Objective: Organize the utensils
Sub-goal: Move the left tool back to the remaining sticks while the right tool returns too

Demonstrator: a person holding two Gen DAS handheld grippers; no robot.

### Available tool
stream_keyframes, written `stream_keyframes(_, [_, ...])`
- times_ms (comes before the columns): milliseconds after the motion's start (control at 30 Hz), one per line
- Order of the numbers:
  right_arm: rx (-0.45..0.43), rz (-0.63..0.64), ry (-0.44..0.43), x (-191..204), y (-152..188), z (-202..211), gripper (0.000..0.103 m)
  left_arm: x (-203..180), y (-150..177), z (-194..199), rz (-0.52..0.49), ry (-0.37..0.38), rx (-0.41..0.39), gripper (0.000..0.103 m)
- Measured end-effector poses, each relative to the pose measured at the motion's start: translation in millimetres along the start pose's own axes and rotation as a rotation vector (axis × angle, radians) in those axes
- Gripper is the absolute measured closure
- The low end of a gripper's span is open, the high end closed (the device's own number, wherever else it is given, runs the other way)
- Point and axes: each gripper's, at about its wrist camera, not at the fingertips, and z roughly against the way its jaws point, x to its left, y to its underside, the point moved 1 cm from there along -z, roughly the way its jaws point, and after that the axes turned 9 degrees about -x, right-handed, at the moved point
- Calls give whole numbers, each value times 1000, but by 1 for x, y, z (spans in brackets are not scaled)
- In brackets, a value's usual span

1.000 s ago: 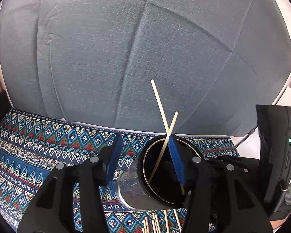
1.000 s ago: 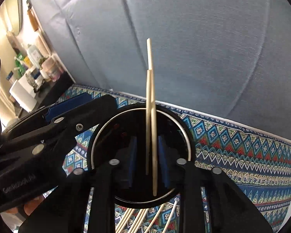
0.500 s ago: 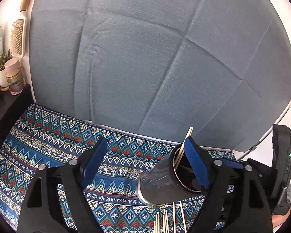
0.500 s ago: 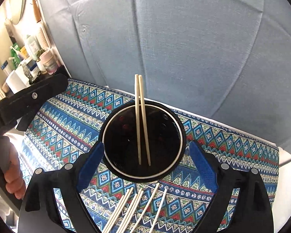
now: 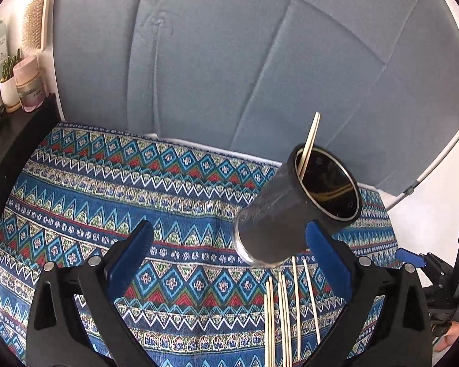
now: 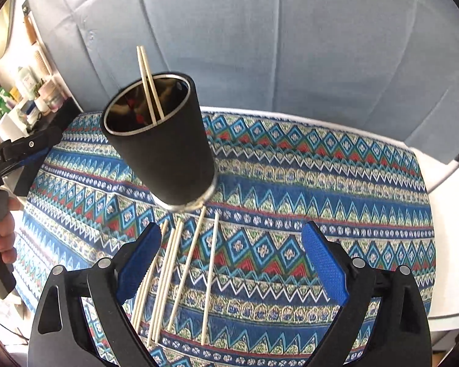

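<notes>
A black cup point(image 5: 278, 220) point(image 6: 165, 146) stands on the patterned cloth point(image 5: 137, 183) point(image 6: 321, 177) with two pale chopsticks point(image 5: 309, 143) point(image 6: 150, 82) leaning inside it. Several loose chopsticks point(image 5: 284, 315) point(image 6: 180, 269) lie on the cloth just in front of the cup. My left gripper point(image 5: 229, 263) is open and empty, drawn back from the cup, its right pad beside the cup's base. My right gripper point(image 6: 232, 263) is open and empty above the loose chopsticks, below the cup. The left gripper's body point(image 6: 18, 150) shows at the left of the right wrist view.
A blue-grey cushioned backrest point(image 5: 229, 61) point(image 6: 290, 46) rises behind the cloth. A dark shelf at the left holds bottles and a small plant pot point(image 5: 12, 85) point(image 6: 30, 98). A white surface point(image 5: 428, 202) lies beyond the cloth's right edge.
Both grippers have opened wide and pulled back from the cup. The two chopsticks held by the right gripper were let go and now rest in the cup.
</notes>
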Motion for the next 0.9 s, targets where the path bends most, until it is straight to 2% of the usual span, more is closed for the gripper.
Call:
stream_keyframes(300, [91, -36, 18, -6, 38, -21, 14, -11, 55, -26, -120, -45, 159, 6])
stream_keyframes(533, [167, -6, 33, -6, 67, -43, 14, -18, 95, -45, -187, -61, 281, 6])
stream_keyframes(900, [238, 63, 54, 0, 91, -67, 14, -28, 138, -67, -212, -54, 410, 6])
